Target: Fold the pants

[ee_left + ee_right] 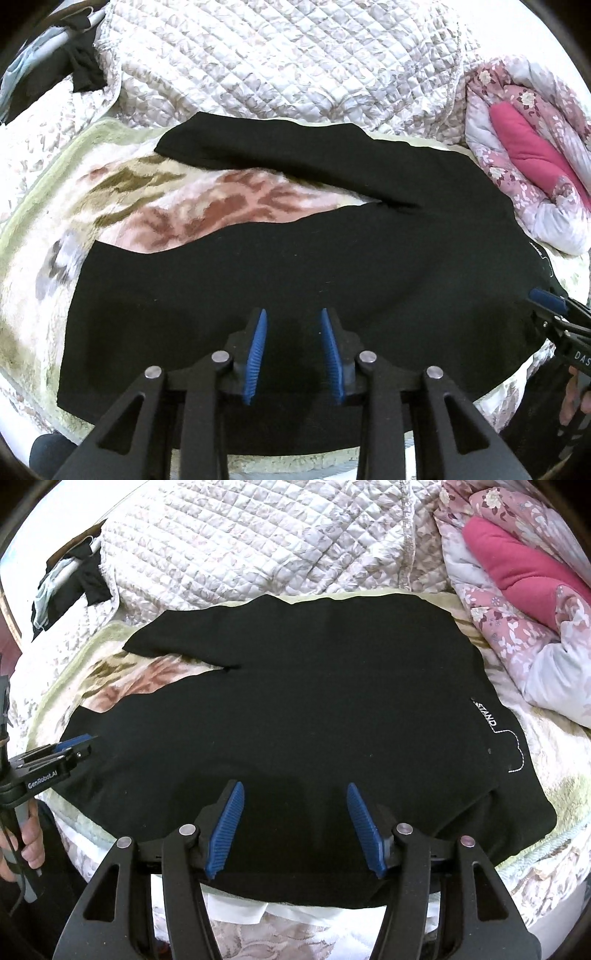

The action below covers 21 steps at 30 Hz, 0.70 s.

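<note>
Black pants are lying flat on the bed, long axis running left-right, legs pointing left, waist right; both grippers are hovering, fingers spread, pinching nothing

a bed under a white quilted cover, with a floral plush blanket and pink floral duvet.

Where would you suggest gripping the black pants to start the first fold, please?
Take the near leg of the black pants along its near edge, probably one gripper at the hem end, the other at the waist by the white STAND print. Come in low from the near side: the legs lie flat and splayed, so lifting that edge should carry it onto the far leg. Both left gripper and right gripper are open above it.
</note>
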Tool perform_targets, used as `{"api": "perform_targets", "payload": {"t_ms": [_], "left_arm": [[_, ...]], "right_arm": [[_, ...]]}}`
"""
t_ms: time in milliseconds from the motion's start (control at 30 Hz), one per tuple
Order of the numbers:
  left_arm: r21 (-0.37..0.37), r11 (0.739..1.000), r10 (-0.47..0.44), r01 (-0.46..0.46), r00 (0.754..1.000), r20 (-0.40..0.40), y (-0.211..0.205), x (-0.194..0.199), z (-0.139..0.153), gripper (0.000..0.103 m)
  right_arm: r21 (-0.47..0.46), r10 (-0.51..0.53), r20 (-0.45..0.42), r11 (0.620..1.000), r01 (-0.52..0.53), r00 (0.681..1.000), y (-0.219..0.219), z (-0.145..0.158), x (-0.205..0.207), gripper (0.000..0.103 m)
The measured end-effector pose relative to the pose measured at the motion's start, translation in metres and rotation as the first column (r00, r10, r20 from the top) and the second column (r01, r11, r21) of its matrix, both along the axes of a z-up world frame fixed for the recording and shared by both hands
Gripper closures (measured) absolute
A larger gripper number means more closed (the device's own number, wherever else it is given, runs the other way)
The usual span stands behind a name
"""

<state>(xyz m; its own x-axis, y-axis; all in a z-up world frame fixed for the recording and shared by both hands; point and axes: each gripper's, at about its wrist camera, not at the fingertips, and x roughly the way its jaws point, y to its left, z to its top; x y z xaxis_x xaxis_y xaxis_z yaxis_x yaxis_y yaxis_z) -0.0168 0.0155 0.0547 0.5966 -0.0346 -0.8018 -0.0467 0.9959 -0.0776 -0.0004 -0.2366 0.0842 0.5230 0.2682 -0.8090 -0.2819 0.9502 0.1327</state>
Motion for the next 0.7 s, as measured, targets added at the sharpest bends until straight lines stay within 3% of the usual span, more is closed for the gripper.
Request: {"api": "perform_targets", "payload": {"t_ms": [167,267,367,567,700], "left_arm": [[0.007,1.0,-0.019,0.019,1.0,-0.001,-0.004,0.006,0.0,0.066],[0.015,0.999,-0.036,0.036,0.999,-0.004,-0.006,0.015,0.0,0.066],[0.019,0.998,-0.054,0.054,0.999,-0.01,-0.006,0.026,0.0,0.065],[0.006,0.996,-0.091,0.091,0.996,-0.016,0.009,0.068,0.01,0.062],[0.024,0.994,-0.106,0.106,0.994,0.02,0.021,0.107,0.027,0.053]], "right_arm": [[0.002,0.016,-0.01,1.0,-0.016,1.0,0.004,-0.001,0.007,0.043],[-0.001,0.035,-0.017,0.999,-0.035,0.999,0.008,-0.002,0.015,0.036],[0.004,0.049,-0.028,0.999,-0.049,0.998,0.011,-0.002,0.03,0.034],[0.005,0.069,-0.015,0.998,-0.069,0.998,0.011,0.012,0.076,0.034],[-0.038,0.103,0.017,0.994,-0.103,0.994,0.01,0.023,0.113,0.034]]}}
